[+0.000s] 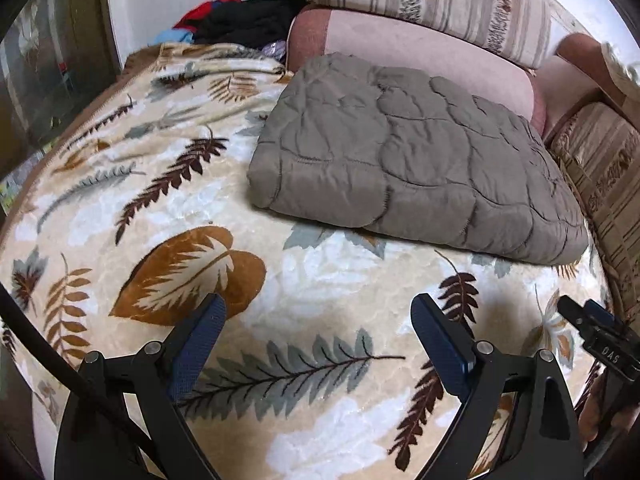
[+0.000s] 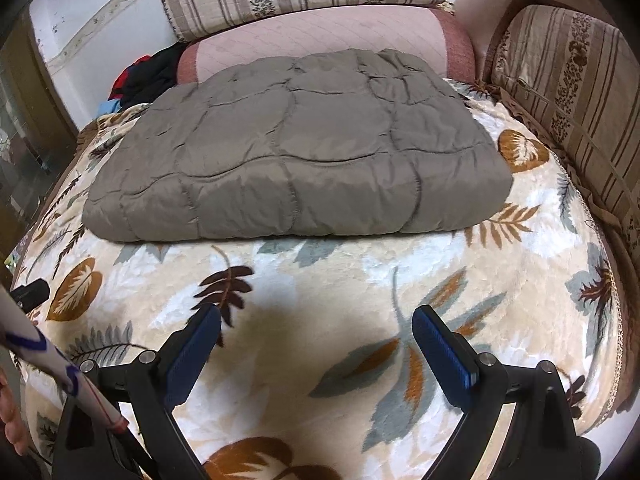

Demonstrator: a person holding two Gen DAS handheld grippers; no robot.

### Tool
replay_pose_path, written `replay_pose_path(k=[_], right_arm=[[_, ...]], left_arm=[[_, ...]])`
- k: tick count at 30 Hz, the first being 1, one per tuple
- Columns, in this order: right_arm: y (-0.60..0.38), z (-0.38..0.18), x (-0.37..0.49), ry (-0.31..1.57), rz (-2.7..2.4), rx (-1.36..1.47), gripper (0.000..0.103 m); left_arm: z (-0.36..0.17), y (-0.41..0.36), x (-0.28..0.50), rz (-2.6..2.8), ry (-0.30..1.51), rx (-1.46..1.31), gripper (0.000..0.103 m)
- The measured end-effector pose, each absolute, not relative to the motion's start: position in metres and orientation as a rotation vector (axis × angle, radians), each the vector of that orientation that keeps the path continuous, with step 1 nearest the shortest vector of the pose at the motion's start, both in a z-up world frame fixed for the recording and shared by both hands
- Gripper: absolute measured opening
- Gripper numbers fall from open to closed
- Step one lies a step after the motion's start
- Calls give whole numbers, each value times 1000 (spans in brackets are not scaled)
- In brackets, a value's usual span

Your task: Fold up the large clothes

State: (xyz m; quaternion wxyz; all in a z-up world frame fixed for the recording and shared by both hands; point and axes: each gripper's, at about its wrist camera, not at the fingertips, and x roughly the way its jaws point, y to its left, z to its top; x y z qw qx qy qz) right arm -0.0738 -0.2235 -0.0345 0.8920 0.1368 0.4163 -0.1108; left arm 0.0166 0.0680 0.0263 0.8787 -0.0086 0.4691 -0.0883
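1. Leaf-patterned blanket [image 2: 320,280] covers the bed beneath both grippers.
2. Left gripper [image 1: 318,308] hovers with fingers [image 1: 200,344] spread wide, holding nothing.
3. Right gripper [image 2: 316,318] does likewise, fingers [image 2: 444,356] wide and empty.
4. Beyond them, the folded grey quilted garment [image 2: 296,152] lies flat on the blanket, against a pink cushion [image 2: 320,36].
5. Dark clothes [image 1: 248,20] are piled far left.

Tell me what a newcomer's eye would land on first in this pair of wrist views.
First, the grey-brown quilted garment, folded into a thick rectangle at the far side of the leaf-patterned blanket, just before the pink cushion. Next, the open left gripper and open right gripper, both empty above bare blanket nearer the camera. A dark and red clothes pile sits far left by the wall.
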Motion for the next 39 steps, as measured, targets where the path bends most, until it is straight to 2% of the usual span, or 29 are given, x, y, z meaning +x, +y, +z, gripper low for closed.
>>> replay_pose_path(k=[6, 10, 18, 23, 25, 27, 28, 30, 31, 32, 35, 37, 39], right_arm=[[-288, -35, -76, 821, -325, 403, 99], [-349, -52, -69, 804, -325, 620, 100], [-418, -96, -31, 713, -241, 964, 100], [-424, -111, 4, 710, -171, 1007, 103], [-425, -114, 15, 719, -170, 1010, 103], [-427, -114, 22, 733, -151, 1035, 96], [-428, -114, 23, 734, -130, 1057, 83], [-431, -107, 16, 720, -87, 1091, 69], [-431, -105, 11, 713, -69, 1093, 61], [-431, -99, 5, 705, -54, 1090, 58], [-428, -90, -12, 694, -49, 1068, 57], [-427, -93, -20, 705, -47, 1055, 58], [-426, -102, -21, 734, -80, 1041, 68]], left_arm=[[5, 105, 71, -208, 1034, -175, 94], [-5, 125, 111, -246, 1015, -281, 94], [-47, 110, 197, -503, 1049, -398, 95], [-75, 101, 234, -590, 1127, -531, 103], [-77, 94, 237, -568, 1149, -520, 102], [-71, 92, 234, -568, 1159, -536, 86], [-66, 93, 231, -570, 1152, -531, 81], [-52, 92, 220, -584, 1134, -494, 68], [-45, 91, 214, -592, 1129, -485, 66], [-39, 90, 206, -600, 1126, -471, 65], [-36, 89, 188, -587, 1121, -442, 65], [-43, 89, 187, -550, 1131, -419, 71], [-47, 87, 189, -494, 1150, -391, 76]])
